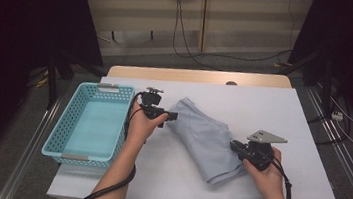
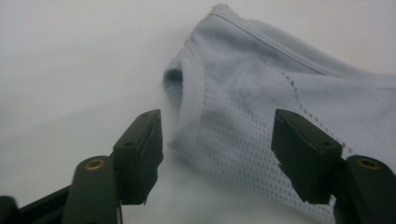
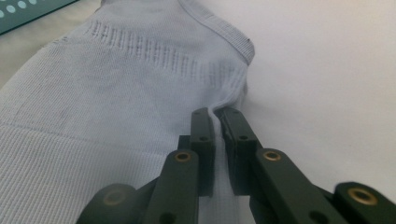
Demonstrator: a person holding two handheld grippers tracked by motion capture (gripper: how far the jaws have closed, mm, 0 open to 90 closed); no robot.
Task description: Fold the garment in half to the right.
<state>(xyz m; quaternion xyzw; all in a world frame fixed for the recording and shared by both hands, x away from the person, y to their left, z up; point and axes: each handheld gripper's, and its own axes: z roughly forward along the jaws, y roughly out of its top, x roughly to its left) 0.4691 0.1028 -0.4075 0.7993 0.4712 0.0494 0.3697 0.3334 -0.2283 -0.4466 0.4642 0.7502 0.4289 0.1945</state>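
Claws worked both ends of a folded pale-blue garment (image 1: 205, 138) lying mid-table, right of the turquoise basket (image 1: 66, 140) — our right gripper (image 3: 217, 116) pinched tight on its near edge, our left gripper (image 2: 217, 140) gaping around the far collar, pads clear. Light, limp cloth, we judged — best pinched at seams.

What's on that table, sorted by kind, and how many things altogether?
Folded pale blue garment: 1
Light blue plastic basket: 1
Hand-held claws: 2, left claw and right claw
Total: 4
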